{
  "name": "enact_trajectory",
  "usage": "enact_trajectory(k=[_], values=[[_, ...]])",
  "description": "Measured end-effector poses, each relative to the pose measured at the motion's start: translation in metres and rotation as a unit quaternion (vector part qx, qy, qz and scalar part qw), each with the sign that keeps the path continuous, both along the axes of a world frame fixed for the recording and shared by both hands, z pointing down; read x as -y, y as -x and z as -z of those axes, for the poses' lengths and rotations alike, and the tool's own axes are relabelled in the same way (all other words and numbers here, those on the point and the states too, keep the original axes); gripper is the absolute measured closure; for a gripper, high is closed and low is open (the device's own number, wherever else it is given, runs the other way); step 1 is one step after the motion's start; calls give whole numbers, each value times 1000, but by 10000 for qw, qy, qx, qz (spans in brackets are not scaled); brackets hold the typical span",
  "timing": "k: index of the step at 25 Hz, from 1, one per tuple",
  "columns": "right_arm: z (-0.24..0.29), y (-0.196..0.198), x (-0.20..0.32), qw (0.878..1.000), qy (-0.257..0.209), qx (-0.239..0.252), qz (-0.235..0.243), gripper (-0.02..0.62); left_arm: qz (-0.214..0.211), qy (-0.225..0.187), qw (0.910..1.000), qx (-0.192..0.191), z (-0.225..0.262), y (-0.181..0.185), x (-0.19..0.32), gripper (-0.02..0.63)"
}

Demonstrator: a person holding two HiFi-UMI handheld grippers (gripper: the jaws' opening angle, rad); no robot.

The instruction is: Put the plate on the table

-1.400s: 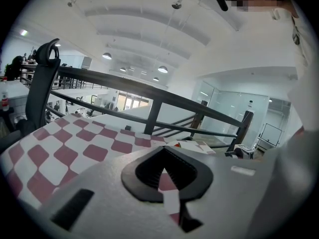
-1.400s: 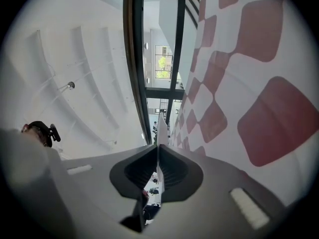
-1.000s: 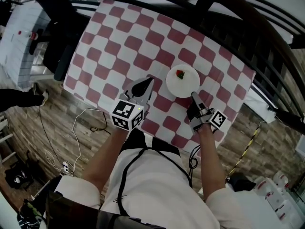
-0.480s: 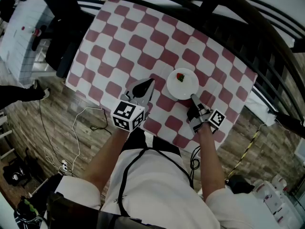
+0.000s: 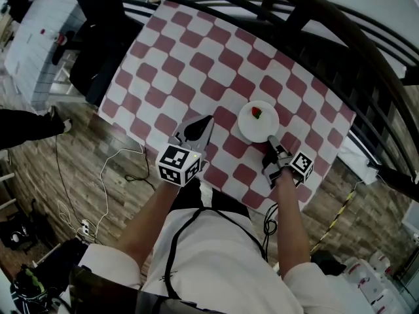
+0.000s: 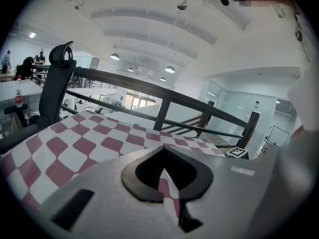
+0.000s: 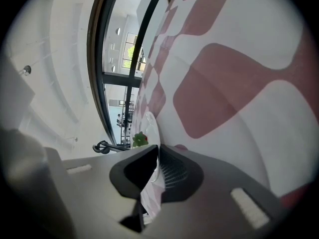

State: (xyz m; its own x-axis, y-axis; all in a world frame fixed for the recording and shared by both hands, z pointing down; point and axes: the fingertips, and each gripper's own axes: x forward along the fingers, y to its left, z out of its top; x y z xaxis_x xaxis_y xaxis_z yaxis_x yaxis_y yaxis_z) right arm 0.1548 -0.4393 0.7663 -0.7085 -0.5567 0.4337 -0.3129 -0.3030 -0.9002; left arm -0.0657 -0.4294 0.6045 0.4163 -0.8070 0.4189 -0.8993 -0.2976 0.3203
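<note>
A small white plate with a strawberry on it is over the red-and-white checked table, near its front right edge. My right gripper grips the plate's near rim. In the right gripper view the rim runs between the jaws of the right gripper, which are opening slightly, and the strawberry shows beyond them. I cannot tell whether the plate touches the cloth. My left gripper hovers left of the plate, shut and holding nothing; in its own view the left gripper has its jaws together.
A dark railing curves round the table's far side. A black office chair stands at the table's left end. Cables lie on the wooden floor to the left.
The head view has shifted a little. The plate and my right gripper have stayed together near the table's front right edge. The left gripper has kept its place.
</note>
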Motion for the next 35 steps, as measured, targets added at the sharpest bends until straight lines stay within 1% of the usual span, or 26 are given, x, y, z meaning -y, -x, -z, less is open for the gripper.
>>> enact_trajectory(k=[3,9,20,23,27,30,31,32,35], values=[[-3,-2,-2,9994,180,-309,-19,568,59,-14,10000,1,5,8,-5,603],[-5,3,-3,9961,392,-780,-133,561,138,-33,9999,-17,10,24,-12,603],[-3,5,-4,9913,518,-1143,-409,555,91,-73,9999,-52,14,34,-18,603],[-2,7,-3,9914,446,-1164,-392,551,74,-83,9999,-51,16,36,-19,603],[6,13,3,9935,147,-1069,-370,481,37,-127,9999,-26,20,40,-18,603],[13,18,4,9942,1,-1031,-293,396,-6,-163,9999,-2,25,42,-19,603],[14,19,3,9940,-21,-1063,-256,378,-22,-180,9998,2,27,42,-19,603],[16,19,1,9937,-35,-1099,-227,370,-38,-200,9998,4,29,42,-19,603],[21,16,-11,9930,-56,-1160,-228,371,-92,-264,9996,-2,36,39,-22,603]])
